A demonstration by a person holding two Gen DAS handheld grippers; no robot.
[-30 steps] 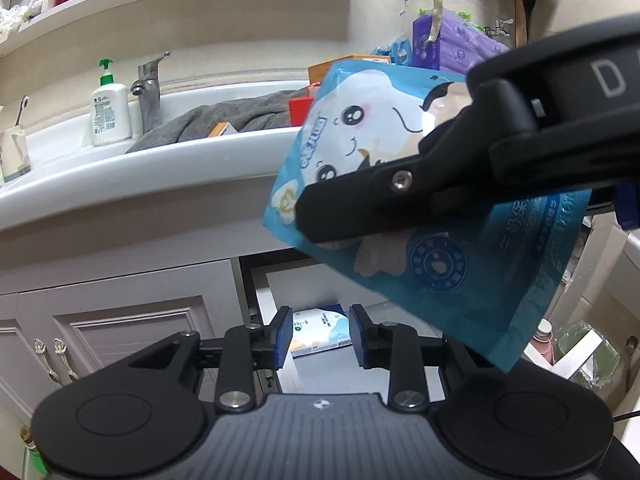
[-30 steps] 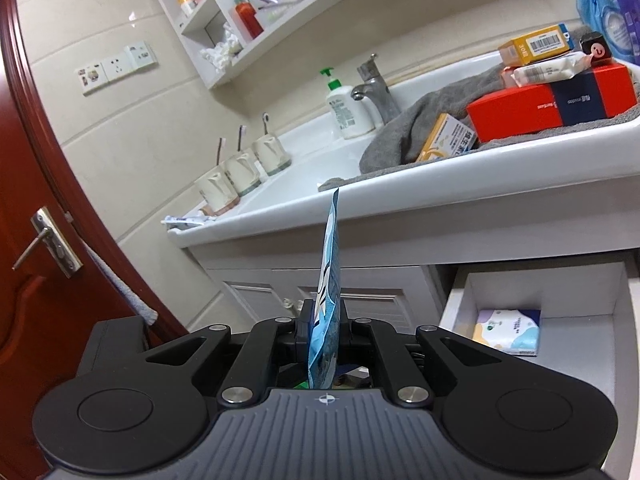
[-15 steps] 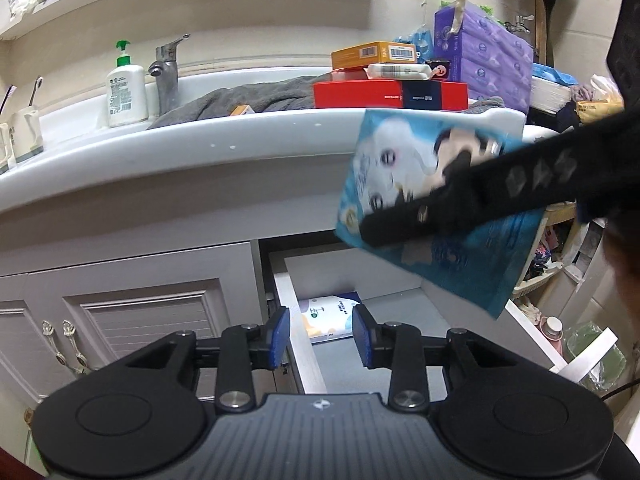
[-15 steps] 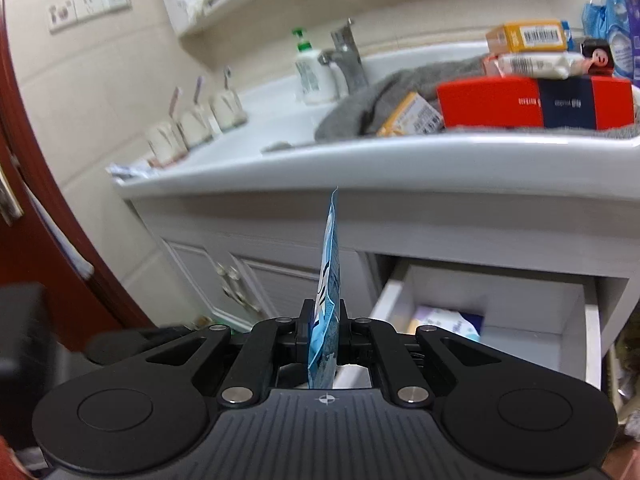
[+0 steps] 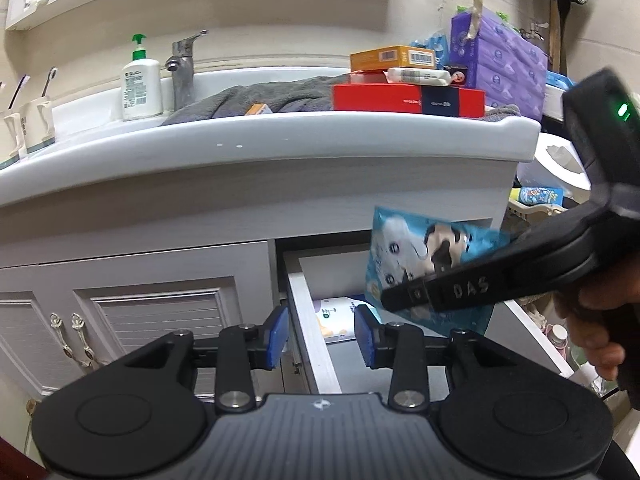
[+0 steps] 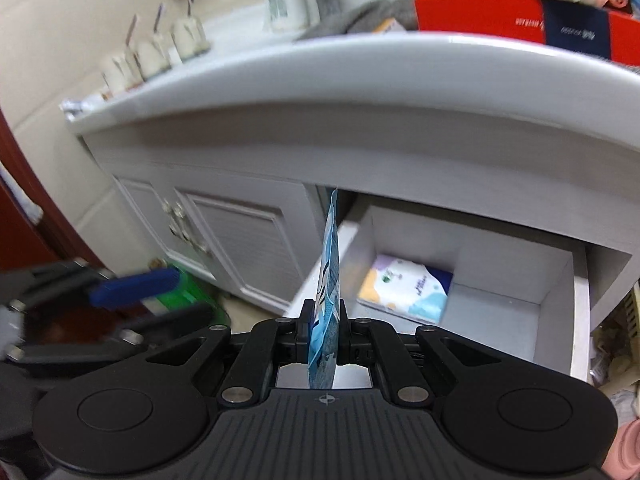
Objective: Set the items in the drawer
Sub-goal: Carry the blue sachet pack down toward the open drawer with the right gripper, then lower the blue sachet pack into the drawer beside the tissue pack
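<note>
Under the sink counter [image 5: 280, 148], white drawer [image 6: 576, 304] stands pulled out. 1 pastel wipes pack [image 6: 404, 288] lies flat on its floor, toward the back left corner.

Right gripper [image 6: 324, 320]: 2 fingers pressed together on a blue pouch [image 6: 330, 264] with cartoon cow print. Pouch stands edge-on in the right wrist view, upright, over the drawer's left side wall. From the left wrist view the same pouch [image 5: 424, 256] hangs tilted above the open drawer [image 5: 308, 312], not touching the wipes pack [image 5: 334, 316]; hand [image 5: 600, 320] on the handle at right.

Left gripper [image 5: 320, 334]: blue pads [image 5: 276, 334] apart, nothing between them, low in front of the drawer's left wall.

On counter: red box [image 5: 408, 98], orange box [image 5: 392, 58], grey towel [image 5: 256, 98], soap bottle [image 5: 141, 84], faucet [image 5: 182, 68]. Purple tissue packs [image 5: 500, 64] at far right. Cabinet doors [image 5: 152, 312] left of drawer, shut.
</note>
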